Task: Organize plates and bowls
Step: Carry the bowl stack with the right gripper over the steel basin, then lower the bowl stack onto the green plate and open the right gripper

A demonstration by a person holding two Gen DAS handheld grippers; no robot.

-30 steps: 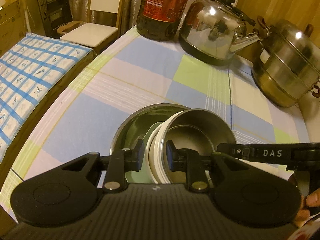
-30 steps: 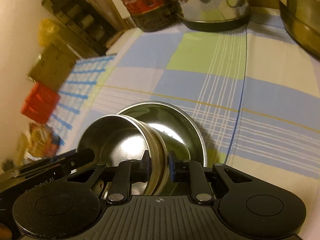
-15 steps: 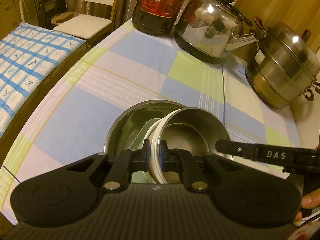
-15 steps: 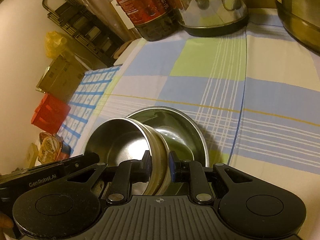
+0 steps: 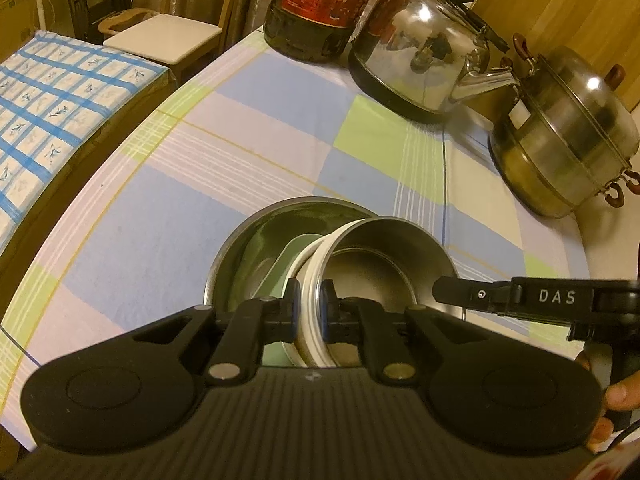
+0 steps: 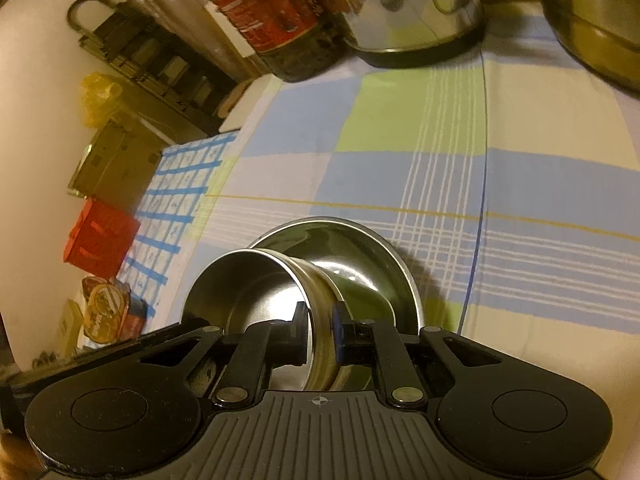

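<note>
A small steel bowl with a white outer wall [image 5: 384, 256] is held over a wide steel dish [image 5: 256, 244] on the checked tablecloth. My left gripper [image 5: 307, 307] is shut on the bowl's left rim. My right gripper [image 6: 320, 320] is shut on its opposite rim, and the bowl [image 6: 248, 292] shows left of the dish [image 6: 360, 248]. The right gripper's body [image 5: 536, 298] shows at the right of the left wrist view. A pale green piece [image 5: 294, 258] lies in the dish under the bowl.
A steel kettle [image 5: 424, 52], a stacked steamer pot [image 5: 568, 148] and a dark bottle with a red label [image 5: 320, 4] stand at the table's far side. A bed with a blue grid sheet [image 5: 52, 100] and a white stool [image 5: 164, 36] lie left of the table.
My left gripper's jaws have closed onto the bowl's rim from a wider gap. The bowl has stayed over the dish, and both views have shifted a little.
</note>
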